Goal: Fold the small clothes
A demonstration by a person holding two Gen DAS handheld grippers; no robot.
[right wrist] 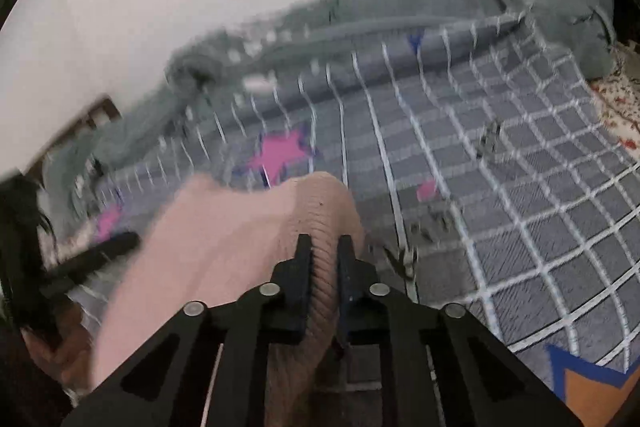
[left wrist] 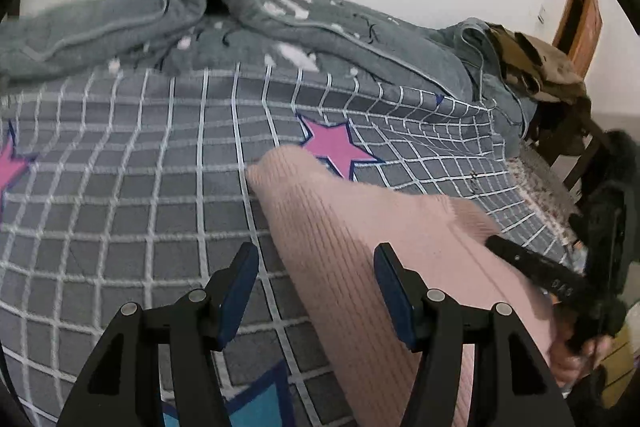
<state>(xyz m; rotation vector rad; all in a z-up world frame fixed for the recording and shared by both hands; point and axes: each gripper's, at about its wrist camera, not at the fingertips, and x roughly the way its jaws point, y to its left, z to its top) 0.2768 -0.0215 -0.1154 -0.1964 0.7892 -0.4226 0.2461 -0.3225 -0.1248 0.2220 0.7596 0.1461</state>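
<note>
A pink ribbed knit garment [left wrist: 360,227] lies on the grey grid bedsheet [left wrist: 140,187] with pink stars. In the left wrist view my left gripper [left wrist: 314,255] stands open low over the garment's left edge; its pads do not touch the cloth. My right gripper [right wrist: 325,243] is shut on a raised ridge of the pink garment [right wrist: 224,235], with the ribbed fabric pinched between its pads. The right gripper's black finger [left wrist: 520,261] also shows at the garment's right side, held by a hand [left wrist: 572,359]. The left gripper's finger [right wrist: 100,251] appears blurred at the garment's left.
A rumpled grey blanket [left wrist: 120,23] runs along the far side of the bed against a white wall. Brown clothing [left wrist: 536,67] is heaped on a chair at the far right, near a wooden door [left wrist: 580,23]. A floral cloth [right wrist: 616,107] edges the bed.
</note>
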